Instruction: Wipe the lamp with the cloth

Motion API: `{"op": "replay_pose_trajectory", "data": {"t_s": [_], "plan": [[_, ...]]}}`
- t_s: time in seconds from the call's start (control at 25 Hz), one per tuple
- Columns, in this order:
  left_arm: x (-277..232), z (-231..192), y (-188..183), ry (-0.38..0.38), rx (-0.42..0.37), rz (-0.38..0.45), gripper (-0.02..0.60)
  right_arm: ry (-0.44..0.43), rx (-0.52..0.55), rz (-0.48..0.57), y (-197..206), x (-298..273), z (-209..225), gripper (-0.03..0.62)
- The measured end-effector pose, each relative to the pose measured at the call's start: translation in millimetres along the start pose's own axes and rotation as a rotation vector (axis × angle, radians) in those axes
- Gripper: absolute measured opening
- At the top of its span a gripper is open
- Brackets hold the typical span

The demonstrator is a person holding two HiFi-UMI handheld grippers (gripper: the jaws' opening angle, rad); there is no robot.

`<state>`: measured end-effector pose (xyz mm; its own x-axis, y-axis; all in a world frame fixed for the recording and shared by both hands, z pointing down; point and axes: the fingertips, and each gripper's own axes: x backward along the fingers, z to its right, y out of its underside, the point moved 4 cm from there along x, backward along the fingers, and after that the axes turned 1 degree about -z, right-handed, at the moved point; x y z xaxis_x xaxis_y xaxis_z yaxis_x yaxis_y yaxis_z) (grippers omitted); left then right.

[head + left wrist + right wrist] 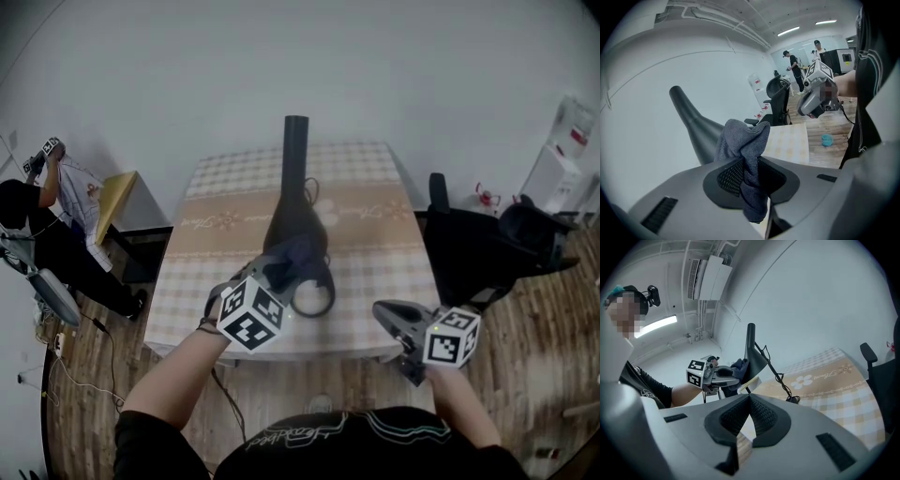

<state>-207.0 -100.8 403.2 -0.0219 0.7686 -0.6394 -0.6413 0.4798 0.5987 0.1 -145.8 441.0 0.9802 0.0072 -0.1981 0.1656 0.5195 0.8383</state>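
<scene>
The left gripper (751,165) grips the grey cloth (743,140) against the lower body of the black lamp (296,202), which stands on the checked table (375,183). To the lamp's right, the right gripper (398,319) is clenched on nothing. A black chair (469,253) stands beyond it, and a cord (780,378) trails from the lamp.

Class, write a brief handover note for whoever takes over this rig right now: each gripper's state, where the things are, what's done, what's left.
Left hand-held gripper: shut on the cloth, held against the lamp at its wide lower body.
Right hand-held gripper: shut, empty, by the near right corner of the table.
Done: cloth is gripped and at the lamp.
Left: wipe the lamp. How much is already wiped cannot be told.
</scene>
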Motion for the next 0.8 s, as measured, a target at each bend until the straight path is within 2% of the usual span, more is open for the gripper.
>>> {"op": "replay_pose_trajectory", "data": {"t_s": [0.12, 0.28, 0.44, 0.56, 0.8], "plan": [[1.2, 18.1, 4.8, 0.029, 0.026, -0.024, 0.072, -0.019, -0.012, -0.011, 7.5, -0.2, 0.5, 0.011], [12.5, 38.9, 7.7, 0.061, 0.083, -0.013, 0.072, -0.047, -0.026, -0.009, 11.6, -5.3, 2.0, 0.011], [34.1, 43.5, 17.3, 0.045, 0.163, 0.006, 0.072, -0.083, -0.030, -0.020, 13.9, -11.6, -5.5, 0.011], [53.6, 42.0, 19.1, 0.030, 0.230, 0.049, 0.072, -0.104, -0.029, -0.021, 14.3, -13.0, -8.8, 0.011], [81.1, 25.9, 16.6, -0.035, 0.241, 0.121, 0.072, -0.105, -0.005, -0.002, 9.1, -11.9, -16.1, 0.011]]}}
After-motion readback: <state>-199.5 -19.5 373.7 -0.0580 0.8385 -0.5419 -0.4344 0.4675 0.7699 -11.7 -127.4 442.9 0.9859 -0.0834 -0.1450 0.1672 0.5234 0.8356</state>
